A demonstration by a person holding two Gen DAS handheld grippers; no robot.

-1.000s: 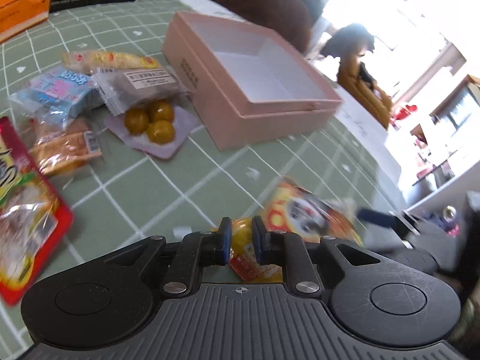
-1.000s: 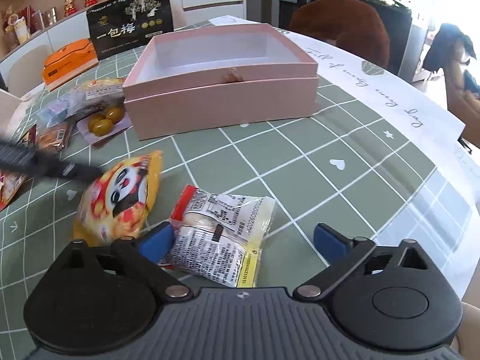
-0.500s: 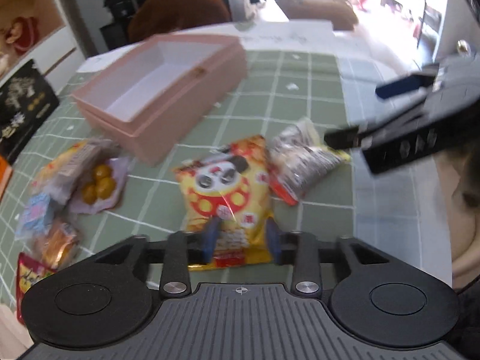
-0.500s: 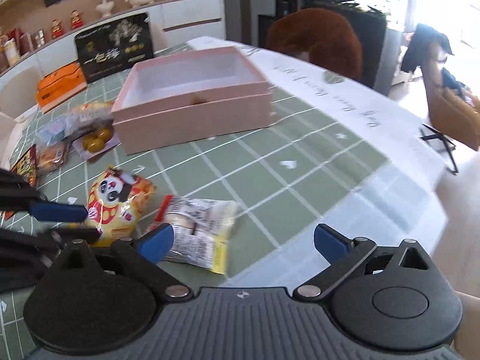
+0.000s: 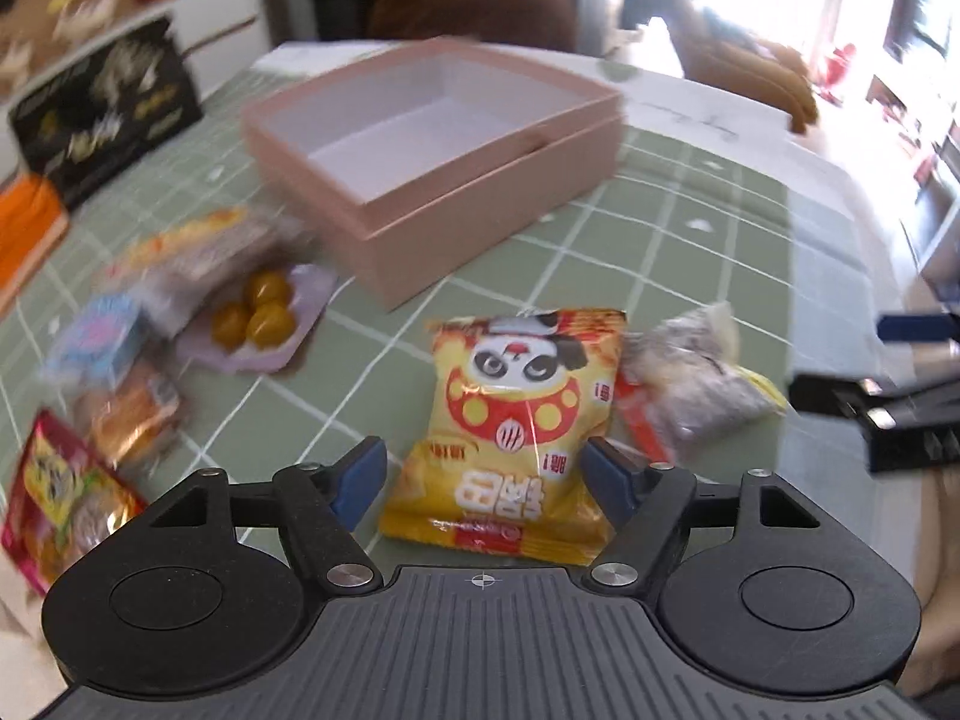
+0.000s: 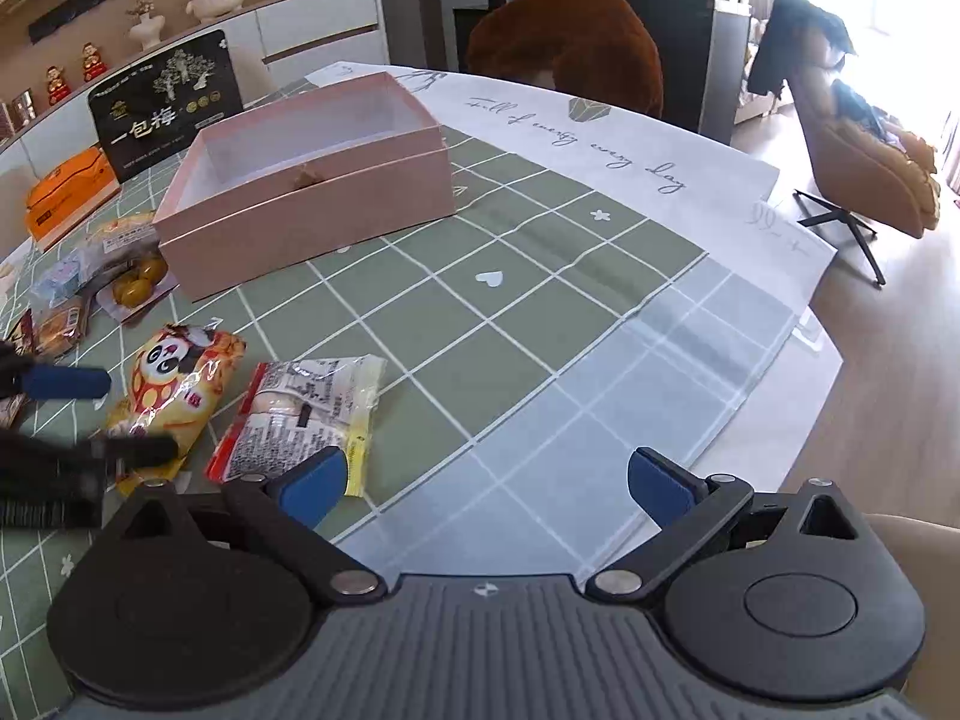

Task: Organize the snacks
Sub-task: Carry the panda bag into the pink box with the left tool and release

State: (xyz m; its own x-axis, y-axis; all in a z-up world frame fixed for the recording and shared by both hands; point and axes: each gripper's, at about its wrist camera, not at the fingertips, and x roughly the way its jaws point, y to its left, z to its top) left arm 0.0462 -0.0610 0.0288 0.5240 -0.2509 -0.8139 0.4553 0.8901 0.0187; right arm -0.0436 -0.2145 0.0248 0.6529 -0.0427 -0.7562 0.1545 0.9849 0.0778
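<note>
Jaws of your left gripper (image 5: 486, 477) are opening, their blue pads either side of the yellow panda snack bag (image 5: 522, 420) but off it; the bag lies flat on the green checked tablecloth (image 6: 540, 324). Your right gripper (image 6: 486, 483) stands wide with nothing between its pads, just right of the clear wrapped snack (image 6: 306, 414) lying beside the panda bag. Farther off, the pink box (image 6: 312, 180) sits open, with more snack packets (image 5: 180, 300) heaped to its left.
</note>
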